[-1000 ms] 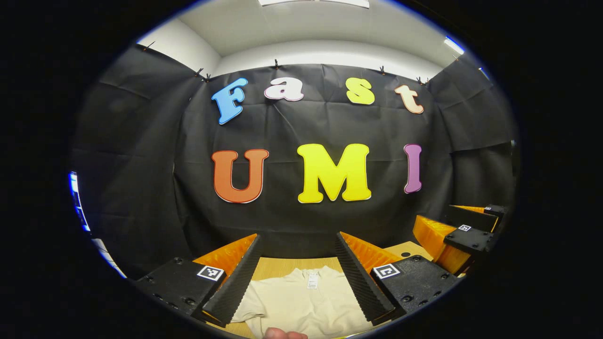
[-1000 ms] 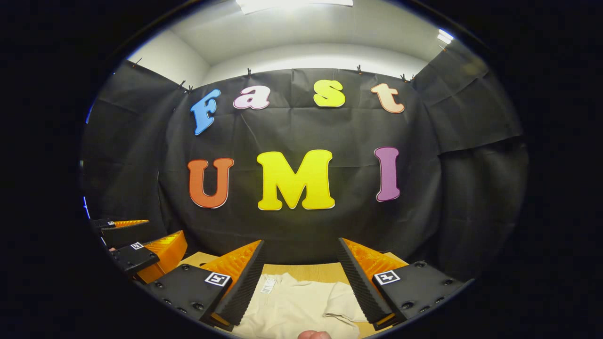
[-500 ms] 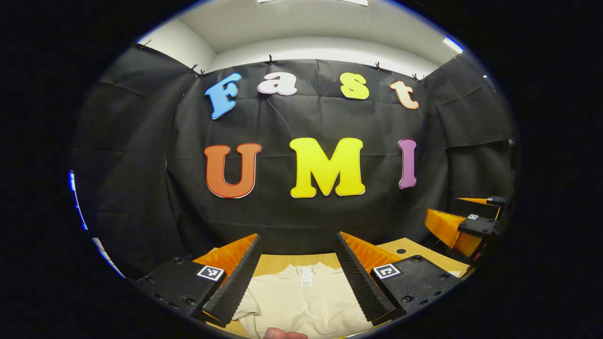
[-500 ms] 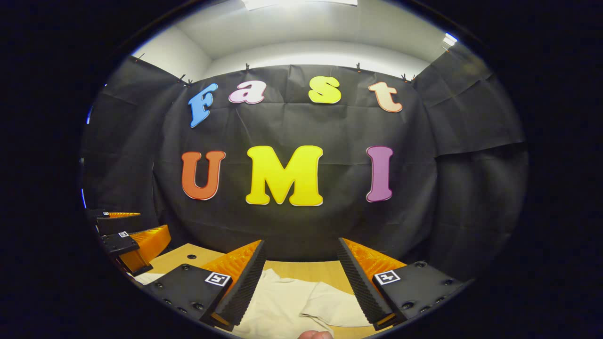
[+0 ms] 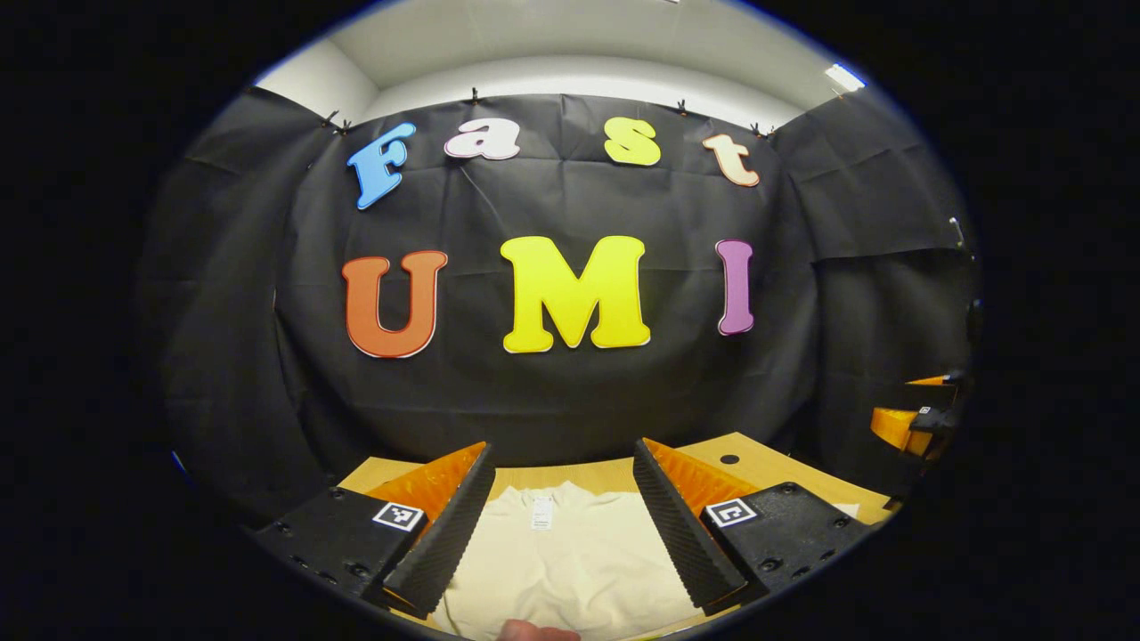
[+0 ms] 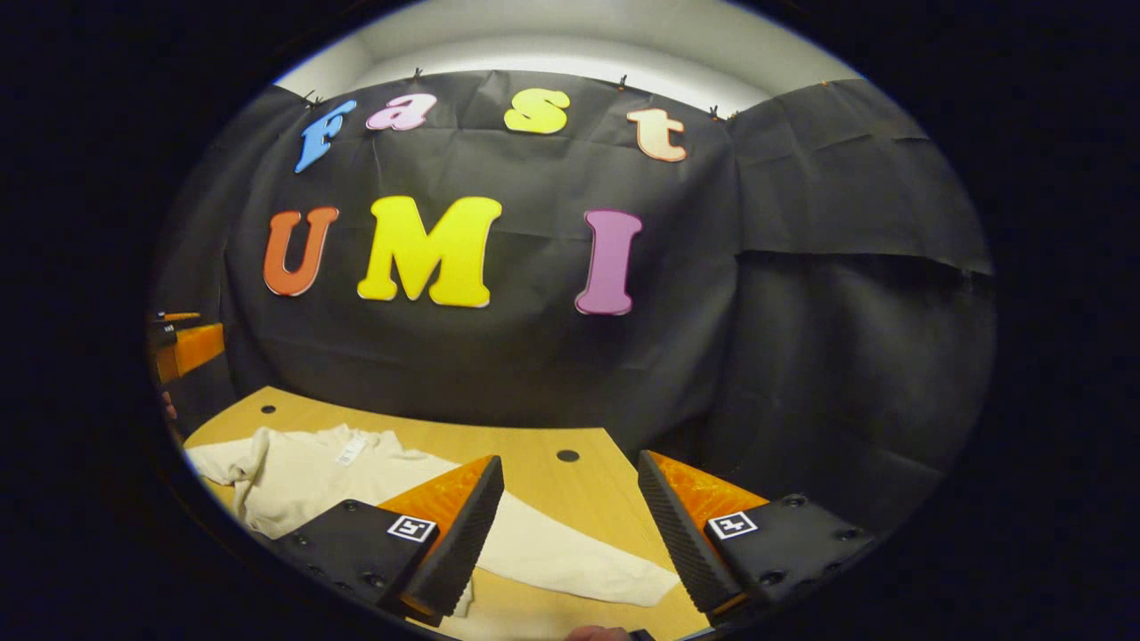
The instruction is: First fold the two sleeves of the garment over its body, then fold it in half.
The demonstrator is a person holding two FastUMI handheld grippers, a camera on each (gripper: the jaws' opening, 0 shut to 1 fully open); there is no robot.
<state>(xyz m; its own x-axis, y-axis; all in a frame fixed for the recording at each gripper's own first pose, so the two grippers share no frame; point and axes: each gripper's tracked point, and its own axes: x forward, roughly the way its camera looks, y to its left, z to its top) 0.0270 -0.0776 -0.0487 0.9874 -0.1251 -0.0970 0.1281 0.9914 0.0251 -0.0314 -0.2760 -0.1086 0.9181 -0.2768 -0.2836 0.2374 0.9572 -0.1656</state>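
Cream garment [image 6: 303, 476] spread on wooden surface [image 6: 534, 454], collar tag toward booth wall, one sleeve [image 6: 570, 556] extended sideways off the body and not yet folded over; judged near start, both sleeve folds and the halving apparently outstanding. Left tool [image 5: 564, 521] spread and empty above garment [image 5: 570, 556] body near collar; right tool [image 6: 570, 534] spread and empty above outstretched sleeve. Hem and near part of garment cut off, other sleeve bunched at far side of body, state unclear.
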